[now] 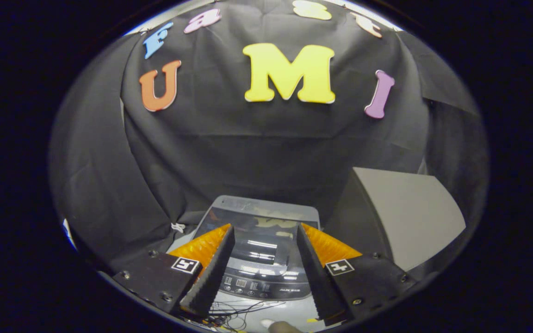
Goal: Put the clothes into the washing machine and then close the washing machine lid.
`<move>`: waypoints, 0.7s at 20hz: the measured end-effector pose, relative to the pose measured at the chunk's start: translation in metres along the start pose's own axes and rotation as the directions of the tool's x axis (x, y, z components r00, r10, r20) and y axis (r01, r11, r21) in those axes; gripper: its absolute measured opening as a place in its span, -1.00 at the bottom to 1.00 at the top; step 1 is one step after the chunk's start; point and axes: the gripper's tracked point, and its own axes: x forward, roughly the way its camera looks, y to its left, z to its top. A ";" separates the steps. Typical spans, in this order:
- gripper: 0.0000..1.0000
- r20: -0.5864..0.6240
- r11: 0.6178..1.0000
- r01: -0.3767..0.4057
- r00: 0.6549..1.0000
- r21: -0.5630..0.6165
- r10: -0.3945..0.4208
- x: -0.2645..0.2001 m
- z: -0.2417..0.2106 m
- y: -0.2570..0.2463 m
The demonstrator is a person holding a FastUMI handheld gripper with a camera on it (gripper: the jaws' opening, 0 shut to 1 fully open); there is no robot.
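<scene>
Below, the released claw (265, 240) hovers with fingers spread and nothing between them, framing the washing machine (262, 259), whose closed lid (266, 231) runs lengthwise away from the claw, control panel nearest, grey board (410, 212) rightward.

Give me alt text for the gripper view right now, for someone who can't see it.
The hand-held gripper hangs open and empty above a washing machine whose glossy lid lies shut, its control panel nearest the fingers. A grey board leans to the right, and loose wires lie in front of the machine.
</scene>
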 end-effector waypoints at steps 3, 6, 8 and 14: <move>0.69 0.101 1.000 0.006 0.995 0.014 -0.007 -0.050 0.012 -0.033; 0.90 0.179 1.000 0.010 0.984 0.027 -0.015 -0.095 0.013 -0.070; 1.00 0.221 0.999 0.025 0.975 0.040 -0.033 -0.122 0.007 -0.104; 1.00 0.293 0.993 0.090 0.950 0.077 -0.109 -0.195 -0.022 -0.213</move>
